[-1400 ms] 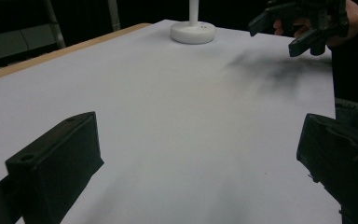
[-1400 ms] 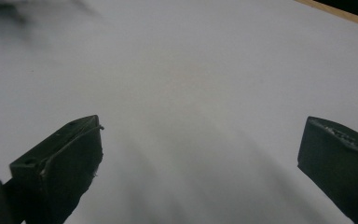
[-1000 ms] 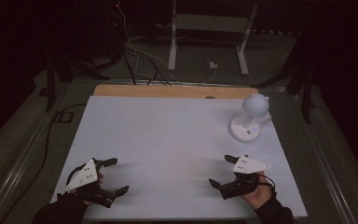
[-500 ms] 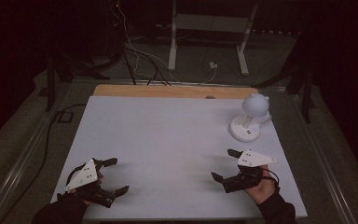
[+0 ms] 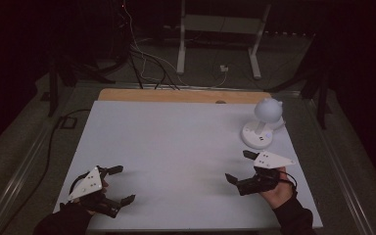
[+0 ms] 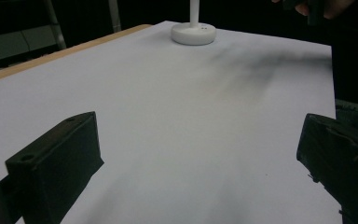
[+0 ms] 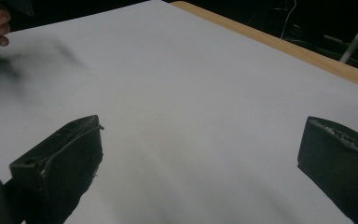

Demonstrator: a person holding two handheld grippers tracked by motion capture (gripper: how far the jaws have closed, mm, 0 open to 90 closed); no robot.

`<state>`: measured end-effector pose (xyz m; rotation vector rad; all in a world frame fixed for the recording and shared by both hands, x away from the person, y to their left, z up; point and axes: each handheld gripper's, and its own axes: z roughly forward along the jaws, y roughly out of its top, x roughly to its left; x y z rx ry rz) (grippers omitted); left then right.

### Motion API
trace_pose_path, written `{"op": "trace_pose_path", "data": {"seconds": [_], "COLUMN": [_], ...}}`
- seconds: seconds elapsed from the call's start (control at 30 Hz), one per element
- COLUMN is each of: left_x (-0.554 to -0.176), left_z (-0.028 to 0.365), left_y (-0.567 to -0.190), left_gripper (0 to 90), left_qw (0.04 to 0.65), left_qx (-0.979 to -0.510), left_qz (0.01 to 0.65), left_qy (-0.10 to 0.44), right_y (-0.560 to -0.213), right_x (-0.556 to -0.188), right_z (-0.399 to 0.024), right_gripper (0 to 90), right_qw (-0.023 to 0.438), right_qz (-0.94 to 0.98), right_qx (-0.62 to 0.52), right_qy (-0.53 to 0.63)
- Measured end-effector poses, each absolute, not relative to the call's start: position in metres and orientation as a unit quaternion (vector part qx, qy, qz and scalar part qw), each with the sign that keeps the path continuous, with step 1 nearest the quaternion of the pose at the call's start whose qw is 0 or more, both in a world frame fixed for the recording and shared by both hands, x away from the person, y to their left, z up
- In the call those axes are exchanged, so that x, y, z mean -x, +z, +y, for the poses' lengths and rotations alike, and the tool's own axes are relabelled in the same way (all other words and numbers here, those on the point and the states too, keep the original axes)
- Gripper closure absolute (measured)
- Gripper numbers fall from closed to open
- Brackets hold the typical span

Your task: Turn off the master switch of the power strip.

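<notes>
Where the table's far right lies, white round-headed lamp [image 5: 263,126] — upright.

Your scene is dim: white rectangular tabletop [image 5: 176,152] is brightest area, surroundings near black. Soft smeared shadows sit upper right in left gripper view, upper left in right gripper view. Black jaws at bottom corners blurred.
</notes>
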<state>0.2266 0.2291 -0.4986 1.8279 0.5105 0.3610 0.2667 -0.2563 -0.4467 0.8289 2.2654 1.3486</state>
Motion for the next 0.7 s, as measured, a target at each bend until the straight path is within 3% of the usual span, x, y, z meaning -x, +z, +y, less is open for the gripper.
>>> {"op": "trace_pose_path", "data": {"seconds": [0.7], "left_x": [-0.227], "left_z": [0.229], "left_y": [-0.499], "left_gripper": [0.2], "left_qw": [0.567], "left_qx": [-0.78], "left_qz": [0.217], "left_qy": [0.152], "right_y": [-0.435], "right_x": [-0.282], "right_z": [-0.28], "right_gripper": [0.1], "right_qw": [0.217], "right_qz": [0.79], "right_qx": [-0.325], "right_qy": [0.473]}}
